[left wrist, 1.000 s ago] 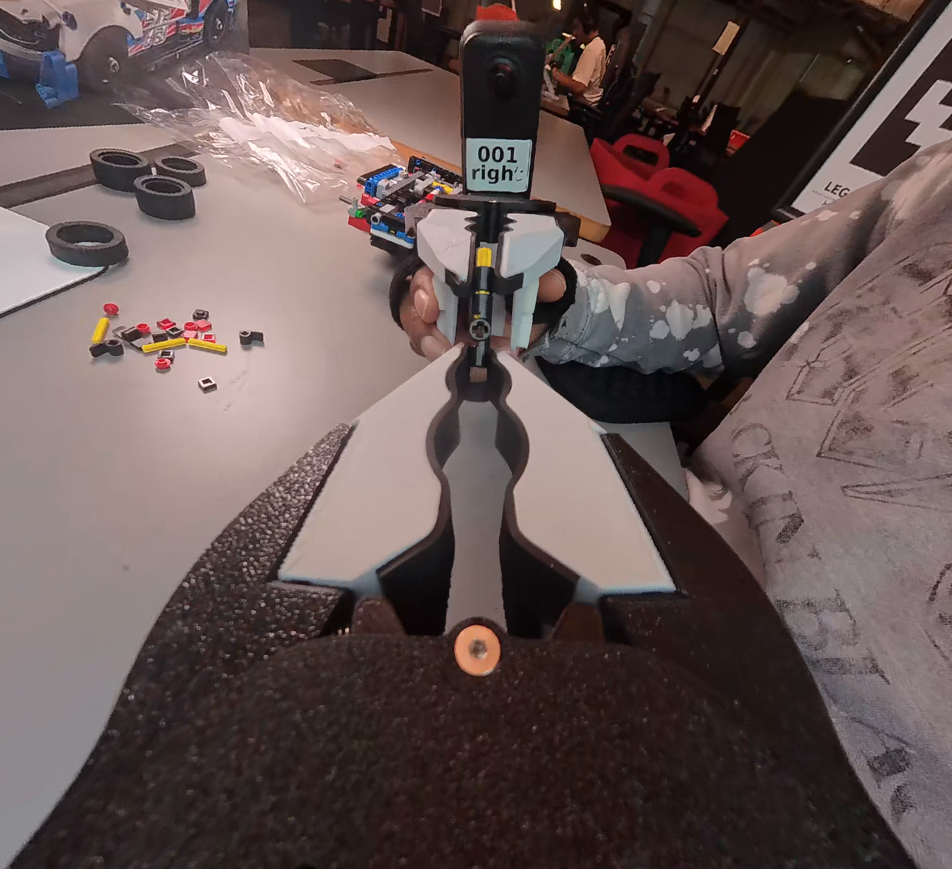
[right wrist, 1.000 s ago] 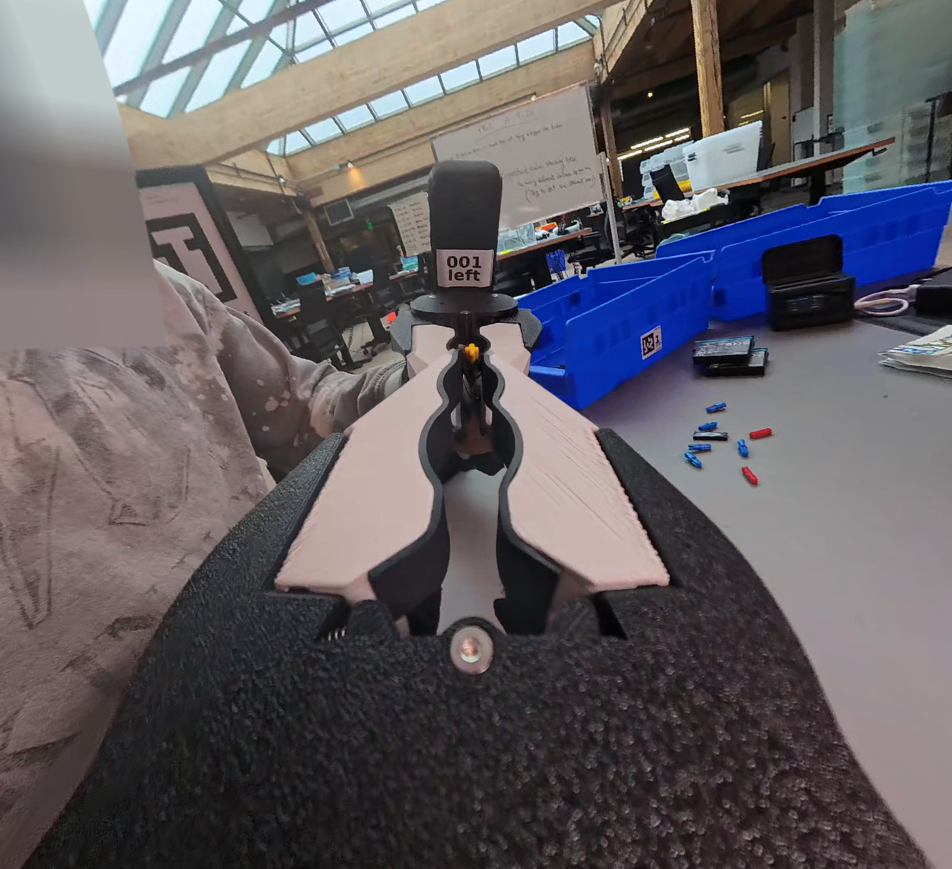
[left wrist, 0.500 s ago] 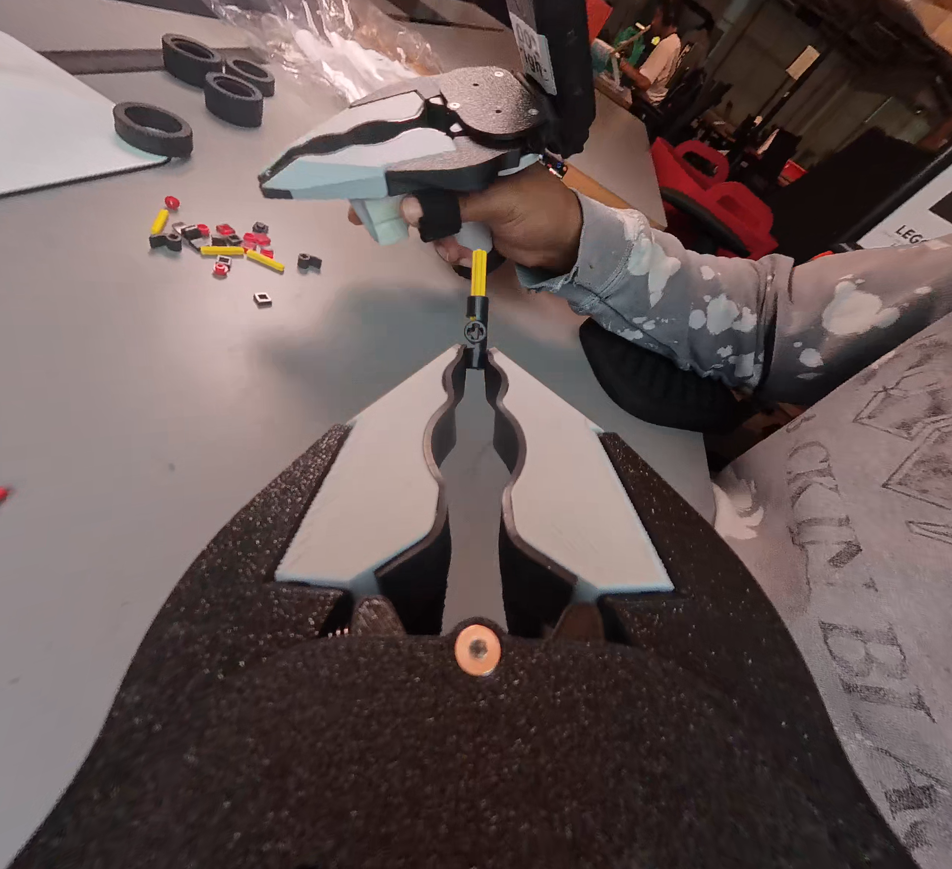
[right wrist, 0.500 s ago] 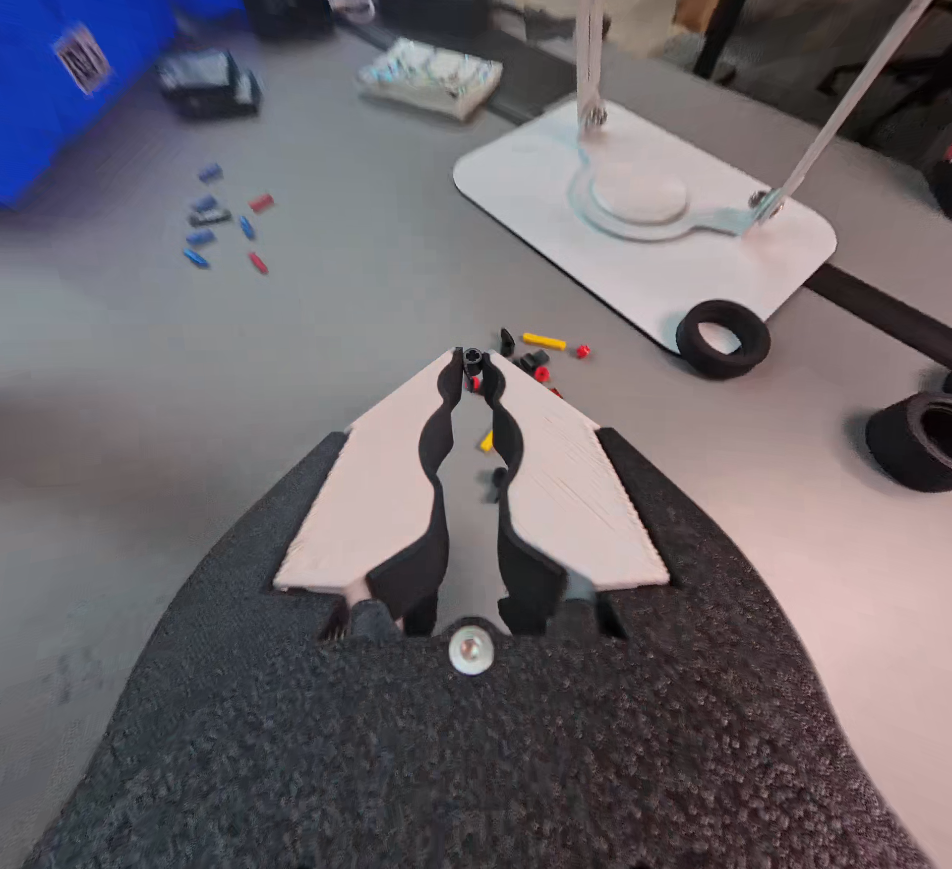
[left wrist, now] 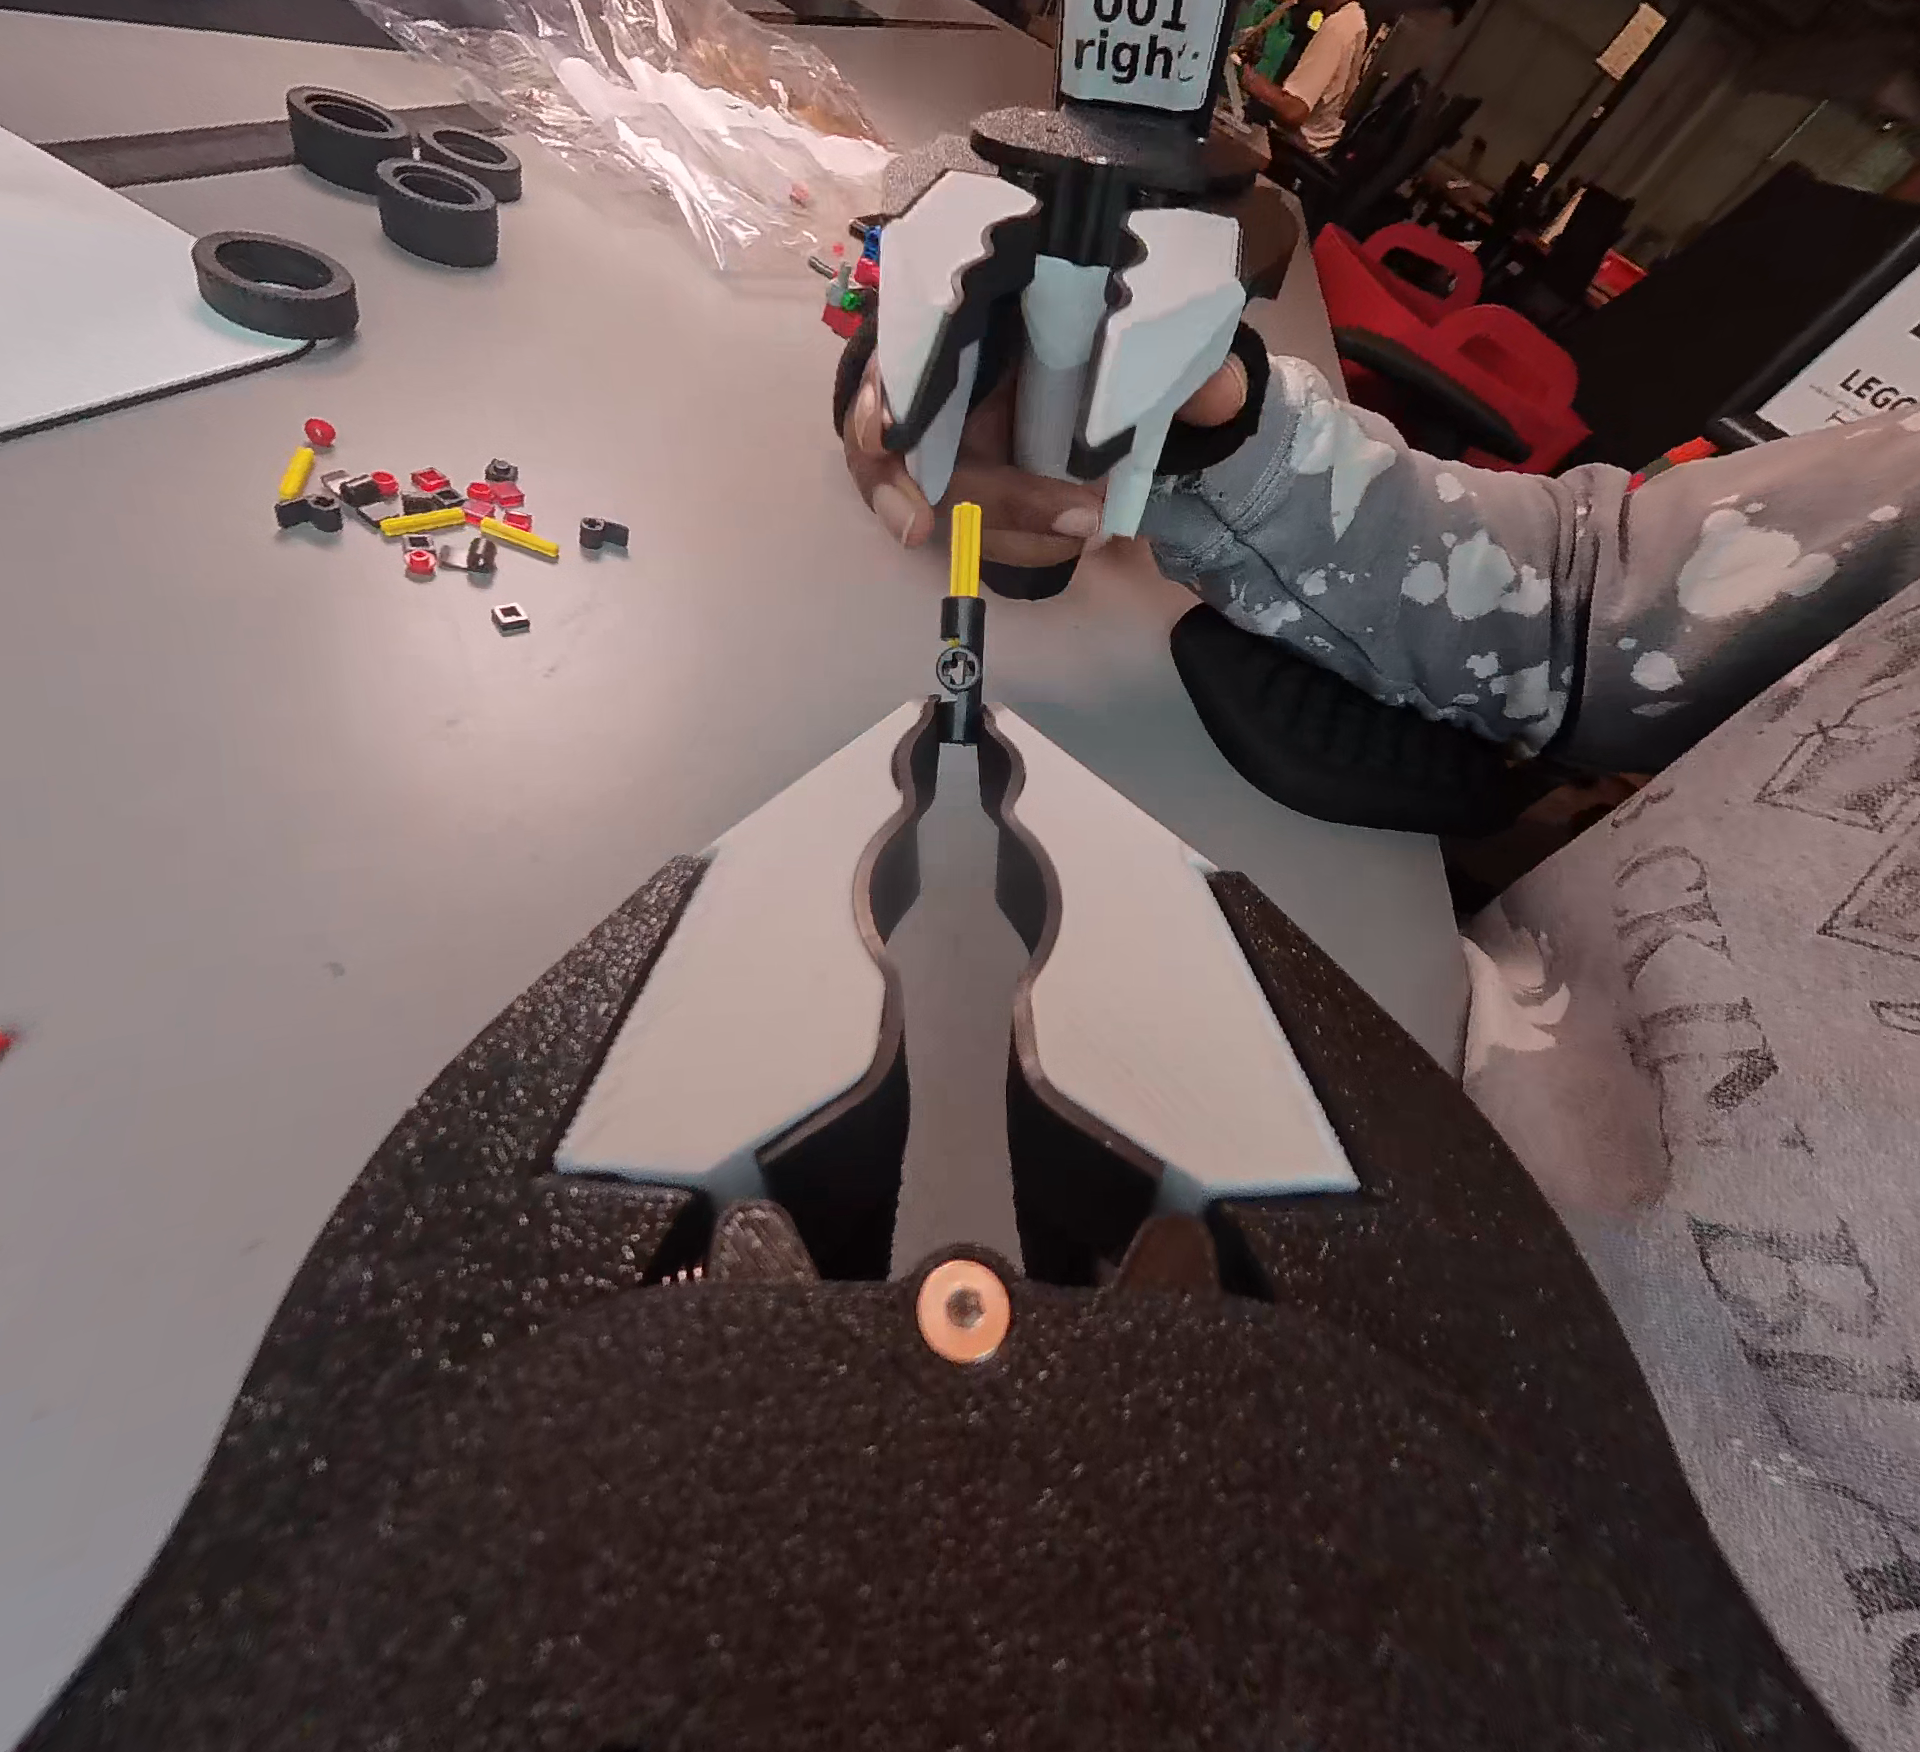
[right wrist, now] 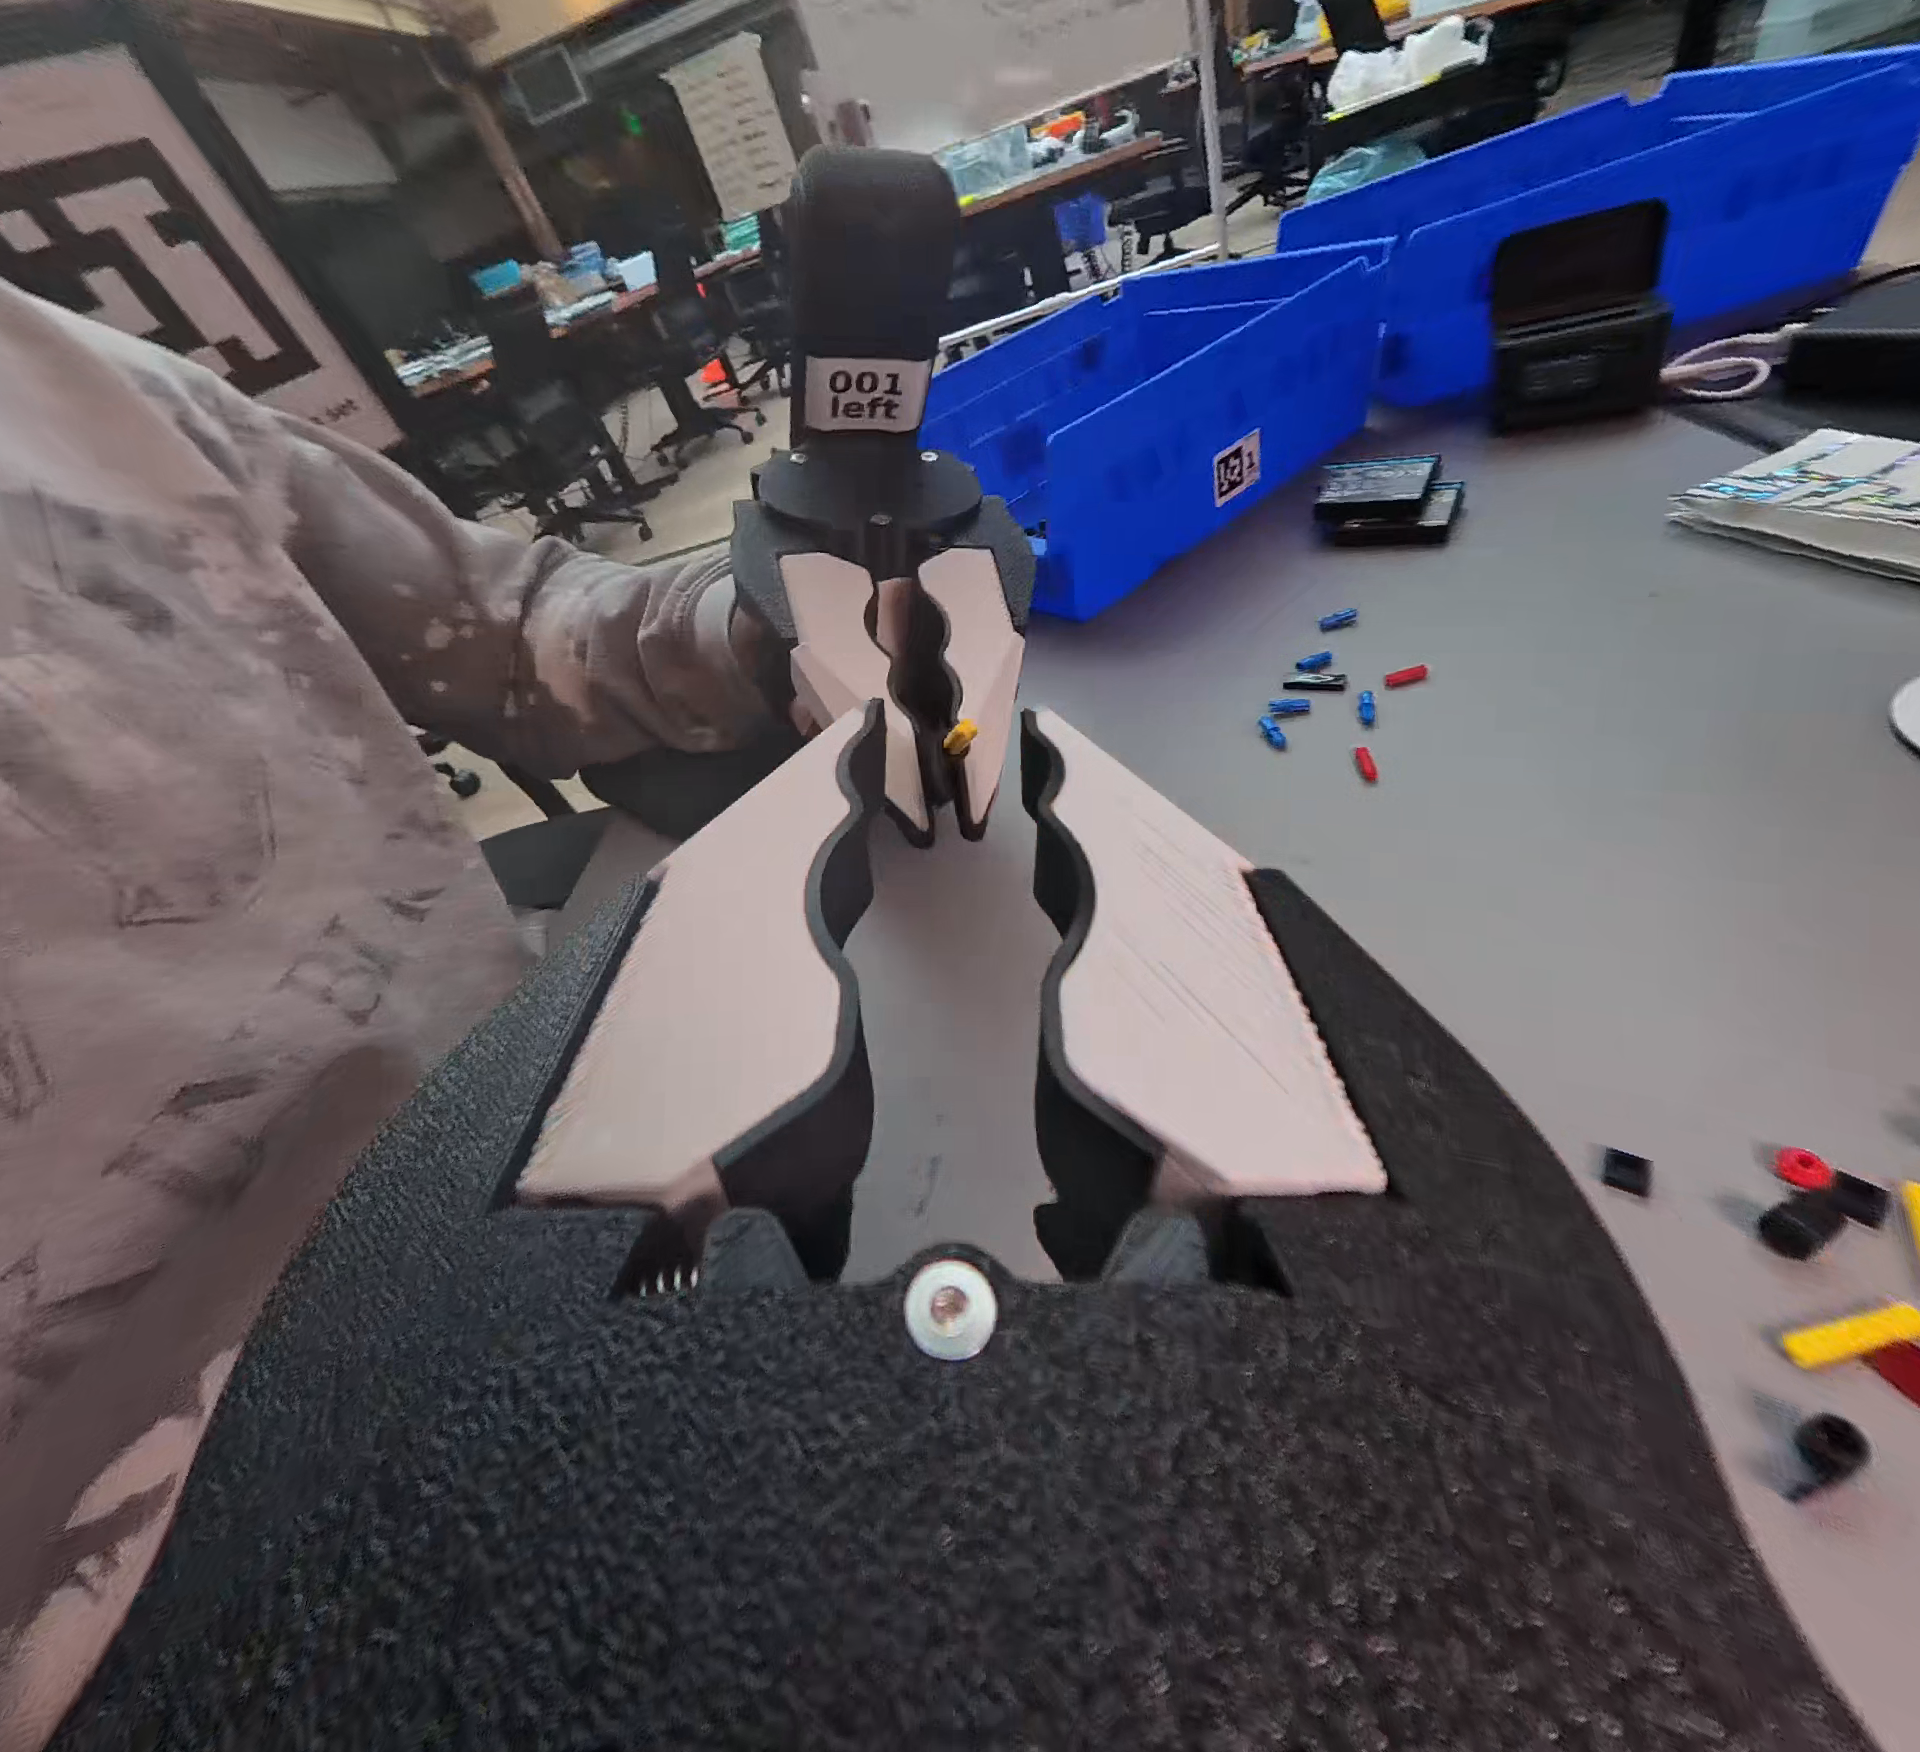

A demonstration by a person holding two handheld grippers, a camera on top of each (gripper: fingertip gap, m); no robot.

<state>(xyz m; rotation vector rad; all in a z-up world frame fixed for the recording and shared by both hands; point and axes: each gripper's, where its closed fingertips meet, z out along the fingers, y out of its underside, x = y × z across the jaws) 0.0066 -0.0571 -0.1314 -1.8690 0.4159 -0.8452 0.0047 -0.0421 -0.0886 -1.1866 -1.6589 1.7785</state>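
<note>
In the left wrist view my left gripper [left wrist: 958, 715] is shut on a small black connector [left wrist: 958, 668] with a yellow axle [left wrist: 964, 549] sticking out forward. It holds them above the grey table [left wrist: 312, 871]. My right gripper [left wrist: 1023, 497] faces it just beyond the axle's tip, with its jaws open and nothing between them. In the right wrist view my right gripper [right wrist: 951, 720] is open, and the left gripper [right wrist: 940, 829] points back at it. The yellow axle end [right wrist: 958, 736] shows between that gripper's fingers.
A pile of small red, black and yellow pieces [left wrist: 416, 518] lies to the left, with black tyres [left wrist: 275, 284] and a clear plastic bag [left wrist: 644, 71] behind. A partly built model [left wrist: 857, 289] sits behind the right gripper. Blue bins [right wrist: 1195, 414], loose pins [right wrist: 1320, 694] and a booklet [right wrist: 1808, 497] lie on the far side. My hands' fingertips stand some 5 cm from each other.
The right gripper swung over the pile of pieces half a second ago and has come back to face the left gripper, now open. The left gripper has kept hold of the connector and axle.
</note>
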